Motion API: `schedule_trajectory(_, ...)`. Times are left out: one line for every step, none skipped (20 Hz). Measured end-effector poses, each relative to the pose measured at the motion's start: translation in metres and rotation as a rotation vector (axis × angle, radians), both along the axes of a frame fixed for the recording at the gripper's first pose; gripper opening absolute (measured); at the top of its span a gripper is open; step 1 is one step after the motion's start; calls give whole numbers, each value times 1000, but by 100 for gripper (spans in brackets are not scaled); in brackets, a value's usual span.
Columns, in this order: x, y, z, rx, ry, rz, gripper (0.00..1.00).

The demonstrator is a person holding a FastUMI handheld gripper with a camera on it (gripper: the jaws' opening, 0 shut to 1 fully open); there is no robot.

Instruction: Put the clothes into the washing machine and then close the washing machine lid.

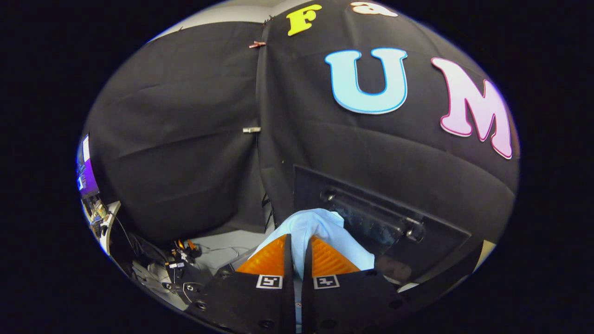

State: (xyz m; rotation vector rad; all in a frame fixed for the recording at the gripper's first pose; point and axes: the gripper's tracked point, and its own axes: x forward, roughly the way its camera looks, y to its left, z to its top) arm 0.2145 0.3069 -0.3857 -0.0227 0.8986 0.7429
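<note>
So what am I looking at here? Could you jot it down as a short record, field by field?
tongs: tongs nearly closed, both fingers pinching cloth
held item: light blue garment, bunched up between and just ahead of the fingers
beyond the garment: dark raised lid with a glossy window
backdrop: black cloth wall
off to the side: cables and clutter on a pale surface
stage: garment lifted, not yet inside the machine

The claw (297, 248) sits at 6 o'clock, its two fingers pressed close on a fold of cloth (312, 227) that bunches up just ahead of them. Beyond the cloth, toward 2 o'clock, the raised washing machine lid (385, 222) leans against the booth wall (185, 139). At 9 o'clock stands a monitor (86, 169), with cables (183, 262) at 8 o'clock.
</note>
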Motion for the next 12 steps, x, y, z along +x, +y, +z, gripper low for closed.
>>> schedule_trajectory(-2,-3,-6,-21,21,-2,10)
schedule_trajectory(-5,-7,-15,-47,44,-6,10)
schedule_trajectory(-8,-10,-21,-71,74,-12,10)
schedule_trajectory(-11,-14,-29,-91,106,-19,10)
schedule_trajectory(-14,-17,-37,-109,138,-27,10)
schedule_trajectory(-17,-20,-43,-124,165,-34,10)
schedule_trajectory(-20,-22,-46,-136,186,-39,10)
schedule_trajectory(-20,-21,-50,-149,201,-40,10)
schedule_trajectory(-21,-22,-55,-163,209,-37,10)
schedule_trajectory(-25,-23,-58,-176,216,-31,10)
schedule_trajectory(-27,-24,-59,-187,221,-25,10)
schedule_trajectory(-29,-27,-67,-205,227,-21,10)
